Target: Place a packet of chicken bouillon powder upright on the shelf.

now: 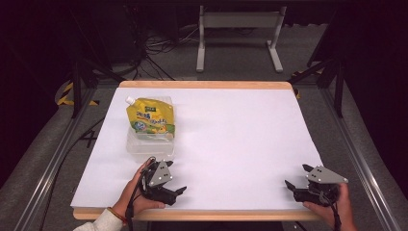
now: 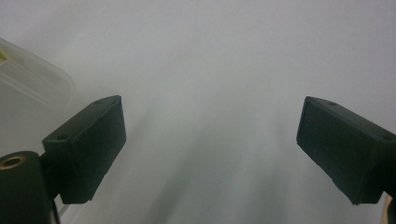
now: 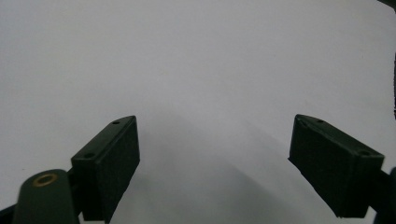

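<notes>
A yellow spouted pouch (image 1: 150, 118) lies on top of a clear plastic container (image 1: 146, 145) at the left of the white table (image 1: 231, 125). My left gripper (image 1: 174, 177) rests near the front edge, just below the container, with its jaws wide apart and nothing between them. The container's corner (image 2: 32, 79) appears at the left of the left gripper view. My right gripper (image 1: 298, 176) sits at the front right corner, open and empty. In both gripper views the black pads (image 3: 109, 165) stand far apart over bare white surface.
The table has a wooden rim (image 1: 207, 84). Metal rails (image 1: 53, 159) run along both sides of it on the grey floor. A white frame stand (image 1: 238, 36) and loose cables (image 1: 159, 45) lie beyond the far edge.
</notes>
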Available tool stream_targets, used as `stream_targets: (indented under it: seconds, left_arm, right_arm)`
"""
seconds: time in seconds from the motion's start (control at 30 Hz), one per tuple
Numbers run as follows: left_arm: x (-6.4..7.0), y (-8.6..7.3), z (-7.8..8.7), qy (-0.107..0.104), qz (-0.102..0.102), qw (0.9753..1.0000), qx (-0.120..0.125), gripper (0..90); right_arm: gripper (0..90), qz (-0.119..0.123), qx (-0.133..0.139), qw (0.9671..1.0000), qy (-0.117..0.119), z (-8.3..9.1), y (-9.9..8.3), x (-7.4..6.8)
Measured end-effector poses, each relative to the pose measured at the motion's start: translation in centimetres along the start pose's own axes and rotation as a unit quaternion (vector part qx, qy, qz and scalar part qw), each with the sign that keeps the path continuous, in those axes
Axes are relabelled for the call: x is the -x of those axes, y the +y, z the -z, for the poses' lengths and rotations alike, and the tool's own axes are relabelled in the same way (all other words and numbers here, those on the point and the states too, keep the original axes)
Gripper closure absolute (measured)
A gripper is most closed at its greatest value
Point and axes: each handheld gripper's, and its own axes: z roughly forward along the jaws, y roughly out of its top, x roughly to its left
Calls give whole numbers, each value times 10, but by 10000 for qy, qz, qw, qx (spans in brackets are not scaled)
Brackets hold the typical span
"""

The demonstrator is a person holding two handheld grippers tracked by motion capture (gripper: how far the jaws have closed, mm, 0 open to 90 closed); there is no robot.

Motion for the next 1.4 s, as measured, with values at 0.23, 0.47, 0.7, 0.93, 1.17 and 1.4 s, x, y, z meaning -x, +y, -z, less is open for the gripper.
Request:
stream_targets:
  seconds: [0.23, 0.47, 0.7, 0.93, 1.17, 1.4]
  left_arm:
    - [0, -1, 4, 6, -1, 10000, 58, 84]
    - [1, -1, 1, -15, -52, 10000, 2, 81]
    - [2, 0, 1, -15, -44, 10000, -25, 81]
    - [1, 0, 0, -2, -35, 10000, -54, 80]
    - [1, 0, -1, -9, -27, 10000, -78, 80]
    - [2, -3, 2, -12, 6, 9999, -131, 80]
  right_arm:
    - [163, 209, -19, 9998, 4, -2, 5, -8]
    - [160, 223, -11, 9998, 3, -2, 5, -9]
    - [158, 249, -7, 9997, 15, -3, 6, -11]
    - [158, 272, 9, 9996, 36, -4, 7, -12]
    - [158, 289, 12, 9996, 54, -4, 8, -12]
    - [160, 311, 20, 9994, 119, -8, 12, -13]
